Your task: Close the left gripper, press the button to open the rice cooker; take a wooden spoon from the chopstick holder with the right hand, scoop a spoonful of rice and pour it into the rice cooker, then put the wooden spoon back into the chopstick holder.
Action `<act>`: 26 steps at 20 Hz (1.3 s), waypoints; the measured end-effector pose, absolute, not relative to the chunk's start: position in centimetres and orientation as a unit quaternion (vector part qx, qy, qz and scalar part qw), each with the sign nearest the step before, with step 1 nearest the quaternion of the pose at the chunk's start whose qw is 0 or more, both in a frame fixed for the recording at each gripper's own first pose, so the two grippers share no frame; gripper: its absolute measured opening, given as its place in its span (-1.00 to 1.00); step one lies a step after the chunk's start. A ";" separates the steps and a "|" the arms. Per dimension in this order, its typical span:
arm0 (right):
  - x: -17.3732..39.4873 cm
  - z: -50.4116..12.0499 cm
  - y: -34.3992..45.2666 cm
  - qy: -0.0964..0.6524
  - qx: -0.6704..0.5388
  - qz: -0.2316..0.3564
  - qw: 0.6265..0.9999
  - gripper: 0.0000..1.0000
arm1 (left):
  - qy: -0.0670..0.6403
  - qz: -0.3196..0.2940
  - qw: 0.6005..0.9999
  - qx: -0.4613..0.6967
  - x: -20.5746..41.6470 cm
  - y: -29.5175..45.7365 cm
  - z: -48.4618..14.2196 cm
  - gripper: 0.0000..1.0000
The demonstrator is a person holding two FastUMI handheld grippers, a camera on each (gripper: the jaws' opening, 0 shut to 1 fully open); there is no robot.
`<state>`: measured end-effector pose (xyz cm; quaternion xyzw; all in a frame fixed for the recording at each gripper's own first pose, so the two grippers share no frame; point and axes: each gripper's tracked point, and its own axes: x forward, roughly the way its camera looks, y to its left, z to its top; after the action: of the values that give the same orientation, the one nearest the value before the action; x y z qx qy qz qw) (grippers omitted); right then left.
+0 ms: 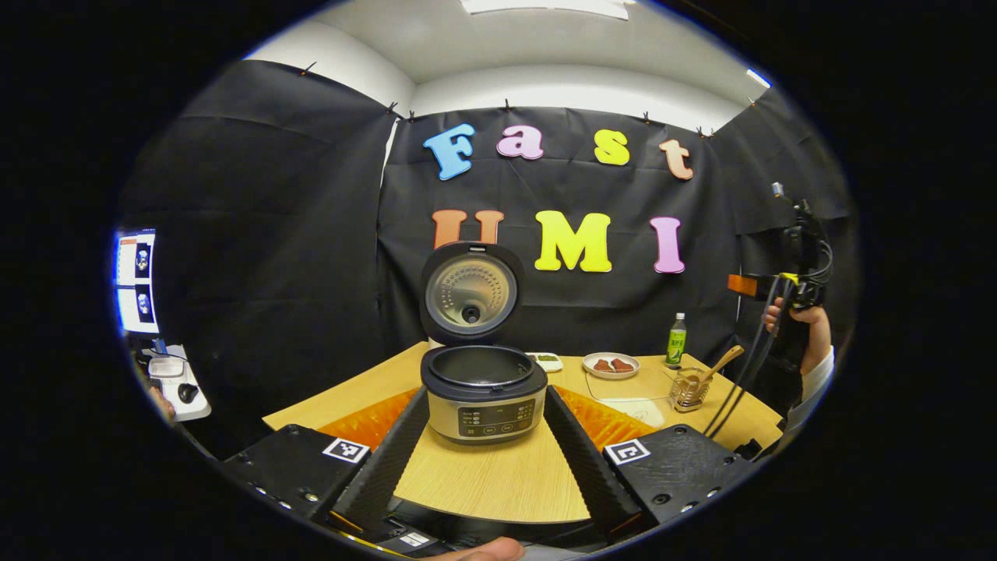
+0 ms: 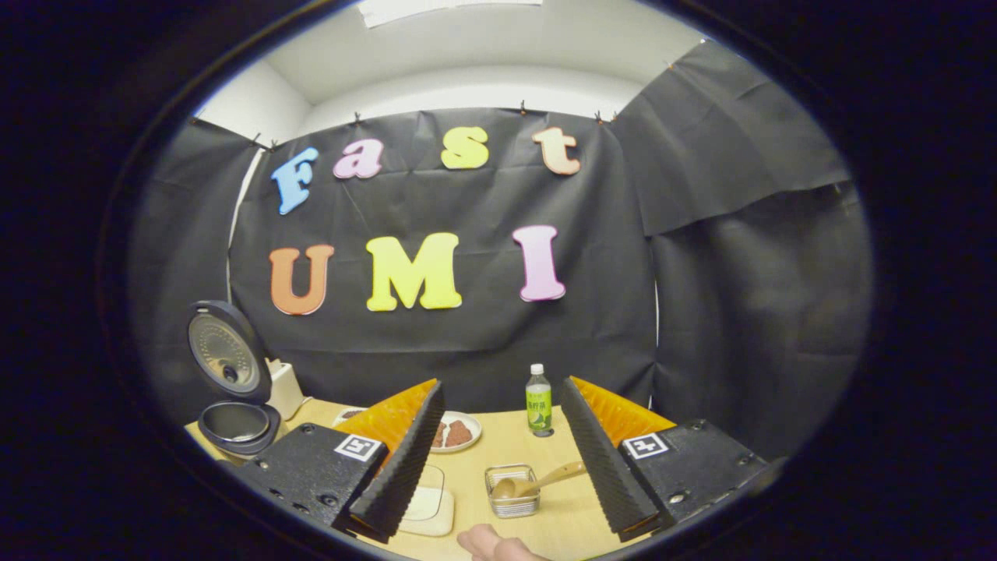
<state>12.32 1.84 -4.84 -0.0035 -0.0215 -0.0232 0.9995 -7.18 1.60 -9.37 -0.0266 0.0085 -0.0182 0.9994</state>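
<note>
Rice cooker [image 1: 483, 389] sits far-left on the wooden table [image 1: 491, 475], lid already up: brushed-metal body, dark rim, dimpled shiny lid liner. So the button step looks done. Left gripper [image 1: 484, 452] is spread wide, its ribbed black fingers flanking the cooker body, gripping nothing.

Centre: a translucent container [image 2: 428, 502], flat and rounded (contents unclear, probably the rice), just left of the holder.

Right: the wire-mesh chopstick holder [image 2: 512, 489] with the wooden spoon [image 2: 537, 481] in it, bowl down inside the mesh, handle leaning up and out to the right. Right gripper [image 2: 498, 460] is open and empty, above and on the near side of the holder, which lies between its fingers. It is clearly the nearer one.

Next move likely turns on the handle's tilt: fingers should close across that slanted axis.
</note>
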 end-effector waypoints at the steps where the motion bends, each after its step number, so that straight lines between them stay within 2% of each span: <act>1: 10.8 -4.2 2.3 -0.028 -0.003 -0.017 0.999 0.94 | 0.005 -0.014 1.000 -0.026 -6.9 1.7 -8.6 0.89; 3: 8.4 -3.6 3.2 -0.031 -0.011 -0.004 0.999 0.89 | 0.006 -0.014 0.999 -0.029 -6.2 1.7 -7.7 0.89; 4: 7.4 -3.1 3.6 -0.034 -0.015 -0.001 0.999 0.99 | 0.012 -0.015 0.999 -0.030 -5.8 1.6 -7.3 0.89; 5: 6.7 -2.7 3.9 -0.035 -0.020 0.005 0.999 0.94 | 0.018 -0.014 0.999 -0.031 -5.3 1.6 -6.9 0.89; 7: 5.6 -2.2 4.5 -0.032 -0.031 0.011 0.999 0.99 | 0.020 -0.013 0.999 -0.034 -4.2 1.9 -5.3 0.89; 10: 4.7 -2.1 4.7 -0.028 -0.042 0.017 0.999 0.95 | 0.027 -0.030 0.999 -0.037 -1.6 1.7 -2.4 0.89; 18: 4.7 -3.1 3.5 -0.024 -0.049 0.037 0.998 0.94 | 0.031 -0.047 0.998 -0.021 10.5 3.6 7.0 0.89; 20: 5.3 -3.4 2.1 -0.022 -0.044 0.029 0.998 0.96 | 0.031 -0.058 0.997 -0.033 14.1 3.1 7.7 0.89; 26: 5.9 -5.0 0.4 -0.024 -0.024 0.036 0.999 0.96 | -0.003 -0.018 0.998 -0.055 23.2 5.8 8.5 0.89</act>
<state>5.88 0.38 -5.05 -0.0243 -0.0239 0.0358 0.9988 23.23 5.85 8.47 -0.0552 -0.0035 -0.0184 0.9983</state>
